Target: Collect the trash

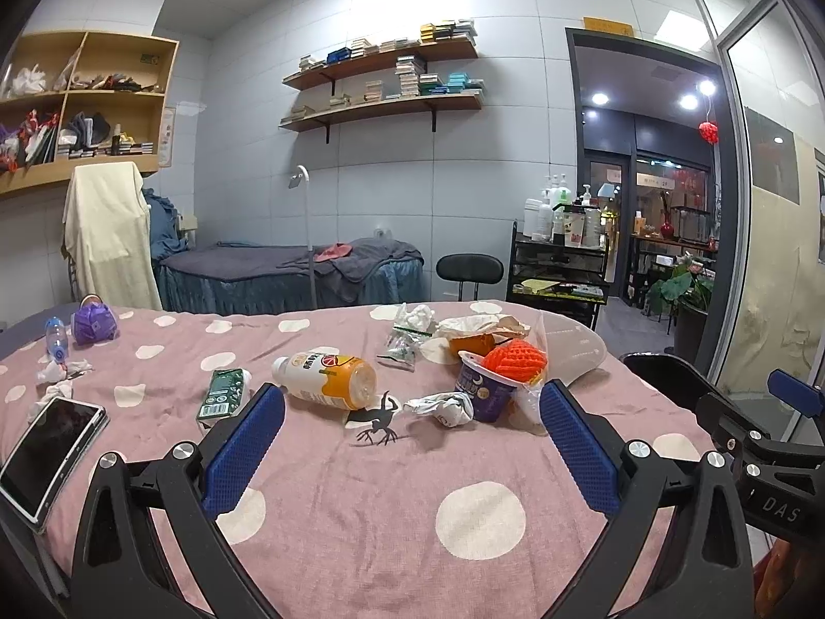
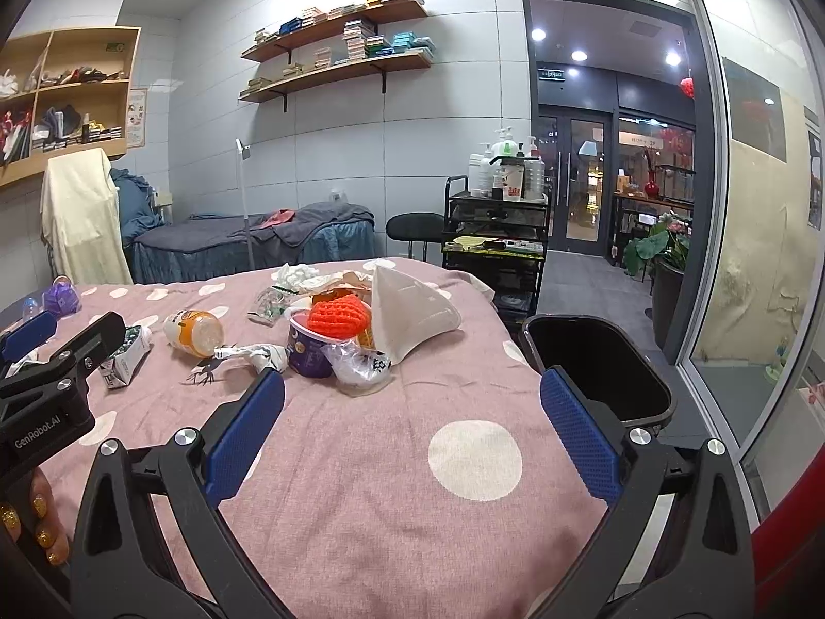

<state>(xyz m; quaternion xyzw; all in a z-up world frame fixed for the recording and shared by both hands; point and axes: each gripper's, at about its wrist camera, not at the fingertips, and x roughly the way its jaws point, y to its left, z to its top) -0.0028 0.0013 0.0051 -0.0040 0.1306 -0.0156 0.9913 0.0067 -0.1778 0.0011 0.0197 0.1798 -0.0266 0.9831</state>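
Your left gripper (image 1: pixel 412 443) sits low centre in the left wrist view, blue pads wide apart w/ nothing between them, hovering over the pink polka-dot bedspread (image 1: pixel 361 516). Your right gripper (image 2: pixel 412 438) is the same in its own view: pads spread, holding nothing, lower centre of frame. Trash is scattered mid-frame ahead of you. In the left view, an orange juice bottle (image 1: pixel 326 378) lies on its side just left of centre, a green carton (image 1: pixel 221 394) left of it, near the left pad. A crumpled white wrapper (image 1: pixel 443 407) lies right of centre, touching a purple cup (image 1: pixel 482 389) w/ an orange knitted piece (image 1: pixel 515 361) resting on its top. Behind those, centre-right, a clear plastic bag (image 1: pixel 405 345), a wad of tissue (image 1: pixel 417 315) and a brown paper bag (image 1: pixel 484 327). Far left of frame: a phone (image 1: pixel 49 454) at the bed edge, crumpled tissues (image 1: pixel 59 374), a small blue bottle (image 1: pixel 55 338) and a purple bag (image 1: pixel 94 322). In the right view, the black bin (image 2: pixel 598 361) stands open at mid-right, just beside the bed edge, behind your right pad. A white folded sheet (image 2: pixel 412 309) leans by the cup, centre frame.
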